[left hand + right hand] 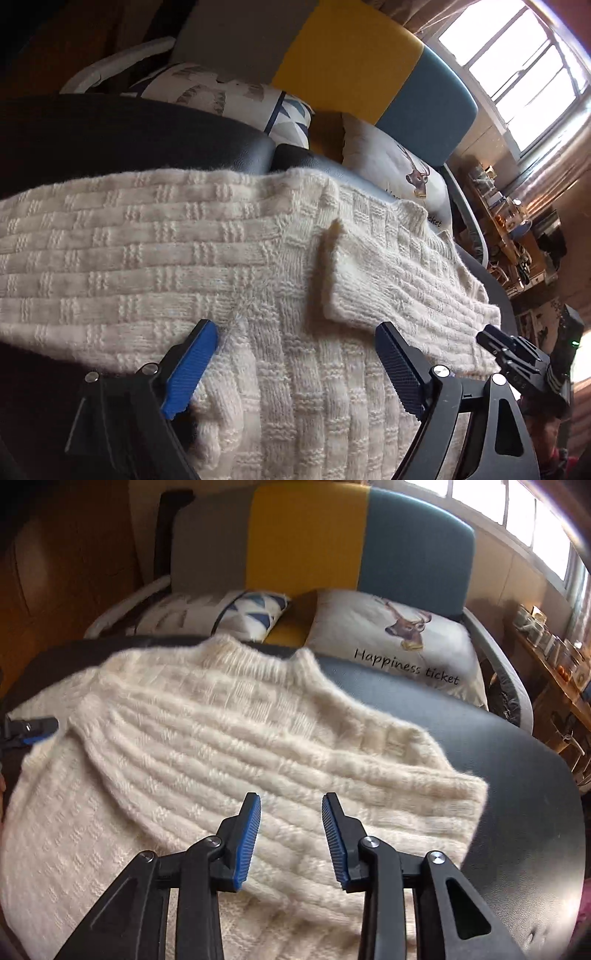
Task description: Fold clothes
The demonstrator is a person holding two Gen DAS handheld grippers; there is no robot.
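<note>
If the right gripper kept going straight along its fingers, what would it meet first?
Most likely the folded sleeve of the cream sweater, lying right ahead of the open right gripper. Depth is unclear, but nothing else shows in between.

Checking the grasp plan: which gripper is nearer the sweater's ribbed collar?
Right, I'd judge. The right gripper faces the collar across the folded sleeve; the left gripper sits at the sweater's side, collar unseen in its view.

Deer cushion (399, 642) on tricolour sofa (306, 535)
</note>
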